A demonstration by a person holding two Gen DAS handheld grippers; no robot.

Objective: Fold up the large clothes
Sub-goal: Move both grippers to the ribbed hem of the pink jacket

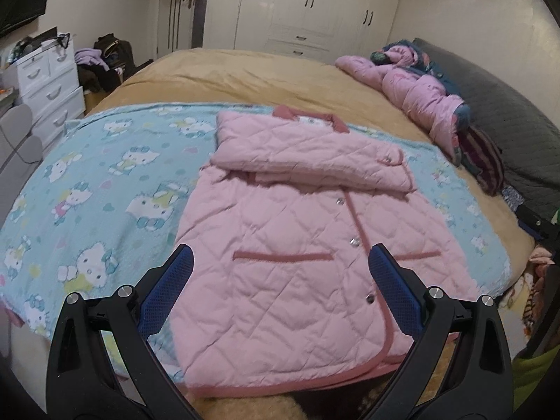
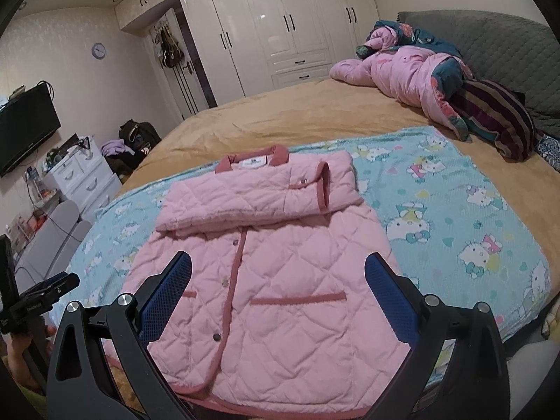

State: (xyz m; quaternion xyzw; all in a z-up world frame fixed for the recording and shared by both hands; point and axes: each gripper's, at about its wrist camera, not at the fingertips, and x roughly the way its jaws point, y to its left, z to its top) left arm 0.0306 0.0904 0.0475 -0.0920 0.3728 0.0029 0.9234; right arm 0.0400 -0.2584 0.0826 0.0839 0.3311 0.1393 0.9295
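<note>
A pink quilted jacket [image 1: 280, 238] lies front-up on a light blue cartoon-cat blanket [image 1: 98, 189] on the bed, collar at the far end. Both sleeves are folded across its chest. It also shows in the right wrist view [image 2: 273, 273], on the same blanket [image 2: 455, 217]. My left gripper [image 1: 280, 262] is open and empty, hovering above the jacket's lower half. My right gripper [image 2: 278, 273] is open and empty, also above the lower half. The left gripper's body [image 2: 38, 297] shows at the left edge of the right wrist view.
A tan bedspread [image 1: 245, 73] covers the bed. Pink and dark clothes [image 1: 420, 94] are piled at the far right by a grey headboard [image 2: 490, 45]. White drawers [image 1: 49, 87], a wardrobe [image 2: 280, 28] and a wall TV [image 2: 24, 129] stand around the bed.
</note>
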